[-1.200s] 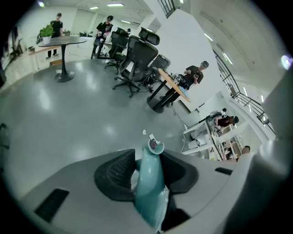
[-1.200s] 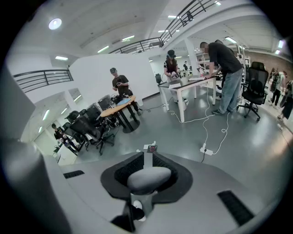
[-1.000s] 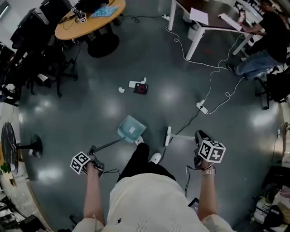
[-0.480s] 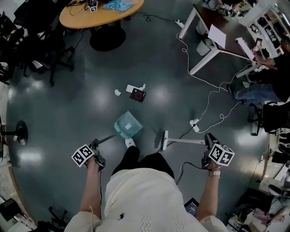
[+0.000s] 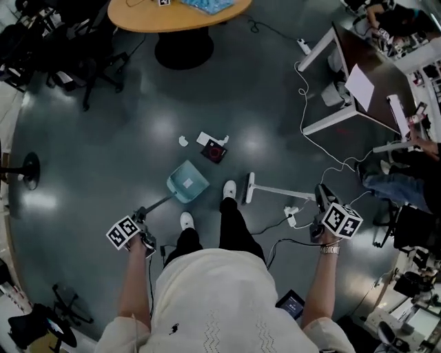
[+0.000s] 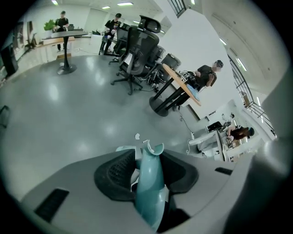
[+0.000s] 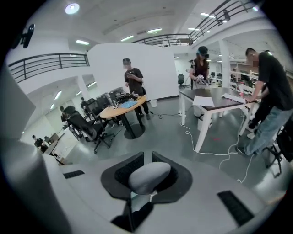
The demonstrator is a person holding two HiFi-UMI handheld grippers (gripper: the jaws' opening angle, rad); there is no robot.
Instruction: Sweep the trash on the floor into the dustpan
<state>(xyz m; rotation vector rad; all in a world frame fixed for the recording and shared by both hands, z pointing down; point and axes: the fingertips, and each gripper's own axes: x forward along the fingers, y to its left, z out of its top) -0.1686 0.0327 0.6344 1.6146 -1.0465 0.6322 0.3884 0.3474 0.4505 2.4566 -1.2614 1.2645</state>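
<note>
Trash (image 5: 211, 147) is scattered on the floor (image 5: 103, 138) just beyond the dustpan (image 5: 187, 184), whose teal handle is clamped in the left gripper (image 5: 141, 219); the broom (image 5: 249, 187) handle is gripped by the right gripper (image 5: 321, 196).

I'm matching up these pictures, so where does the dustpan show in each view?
Head view: dustpan just left of centre, below the trash.
Left gripper view: its teal handle bottom centre, between the jaws.
Right gripper view: not in it, only the broom handle.
Shared landmark: the round wooden table.
</note>
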